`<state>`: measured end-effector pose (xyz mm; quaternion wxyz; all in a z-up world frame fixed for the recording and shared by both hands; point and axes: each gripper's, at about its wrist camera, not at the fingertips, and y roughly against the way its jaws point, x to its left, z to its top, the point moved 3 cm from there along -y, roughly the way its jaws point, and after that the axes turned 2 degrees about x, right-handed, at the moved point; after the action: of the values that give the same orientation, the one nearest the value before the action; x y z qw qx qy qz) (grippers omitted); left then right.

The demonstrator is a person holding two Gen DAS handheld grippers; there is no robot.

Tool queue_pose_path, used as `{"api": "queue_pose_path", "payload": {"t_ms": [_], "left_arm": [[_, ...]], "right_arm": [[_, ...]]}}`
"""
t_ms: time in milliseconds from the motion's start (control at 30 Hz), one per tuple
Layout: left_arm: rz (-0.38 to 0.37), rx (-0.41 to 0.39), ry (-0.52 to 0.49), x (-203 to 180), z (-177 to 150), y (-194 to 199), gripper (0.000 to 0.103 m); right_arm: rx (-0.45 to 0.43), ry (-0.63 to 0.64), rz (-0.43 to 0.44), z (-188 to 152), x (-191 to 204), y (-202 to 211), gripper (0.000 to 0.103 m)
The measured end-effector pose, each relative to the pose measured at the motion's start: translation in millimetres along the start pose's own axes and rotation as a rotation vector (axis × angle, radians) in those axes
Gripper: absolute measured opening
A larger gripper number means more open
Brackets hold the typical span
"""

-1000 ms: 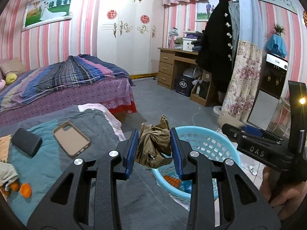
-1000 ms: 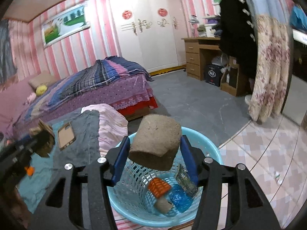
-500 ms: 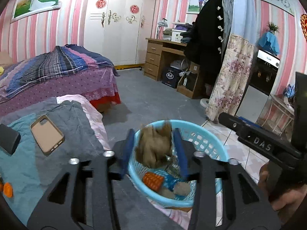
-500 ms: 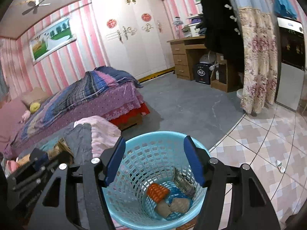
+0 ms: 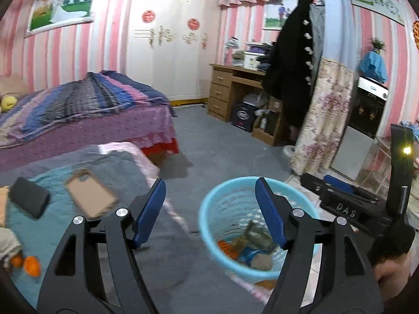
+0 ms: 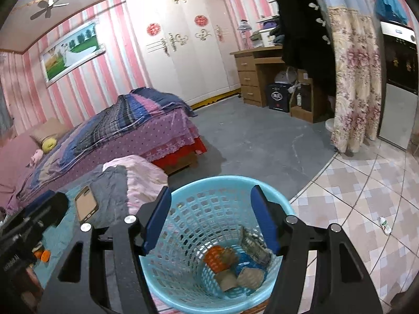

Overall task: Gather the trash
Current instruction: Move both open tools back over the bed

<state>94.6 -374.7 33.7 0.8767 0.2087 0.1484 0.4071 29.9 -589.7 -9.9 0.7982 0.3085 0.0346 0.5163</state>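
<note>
Right wrist view: several scraps are held in basket (image 6: 183, 204); left claw (image 5: 209, 209), jaws just opened, and right claw (image 6: 209, 218) gape empty; orange bits (image 5: 31, 265) are left on bedding.

Both grippers: black angular arms with cut-out slots, silver screws, blue pads; white lettering, perhaps "DAS", on the right one.
</note>
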Motion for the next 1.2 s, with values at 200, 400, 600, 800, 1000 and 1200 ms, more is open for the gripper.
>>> {"api": "queue_pose_path", "payload": {"t_ms": [200, 400, 600, 800, 1000, 1200], "left_arm": [[0.132, -0.002, 0.017, 73.7, -10.4, 51.0, 0.076], [0.307, -0.029, 0.085, 164.6, -33.5, 114.8, 0.08], [0.476, -0.061, 0.156, 240.2, -65.4, 165.0, 0.081], [0.546, -0.041, 0.246, 289.3, -94.8, 176.1, 0.081], [0.559, -0.003, 0.29, 318.2, -116.9, 174.3, 0.081], [0.556, 0.037, 0.317, 342.6, -137.1, 174.7, 0.081]], "right_arm": [[0.026, 0.06, 0.082, -5.5, 42.8, -4.1, 0.065], [0.045, 0.144, 0.19, -18.2, 102.9, -1.3, 0.068], [0.108, 0.219, 0.321, -40.7, 180.9, -2.1, 0.072], [0.135, 0.293, 0.358, -68.4, 251.0, 1.0, 0.077], [0.161, 0.389, 0.396, -96.7, 311.2, 3.5, 0.078], [0.188, 0.452, 0.41, -116.2, 345.7, 1.1, 0.078]]}}
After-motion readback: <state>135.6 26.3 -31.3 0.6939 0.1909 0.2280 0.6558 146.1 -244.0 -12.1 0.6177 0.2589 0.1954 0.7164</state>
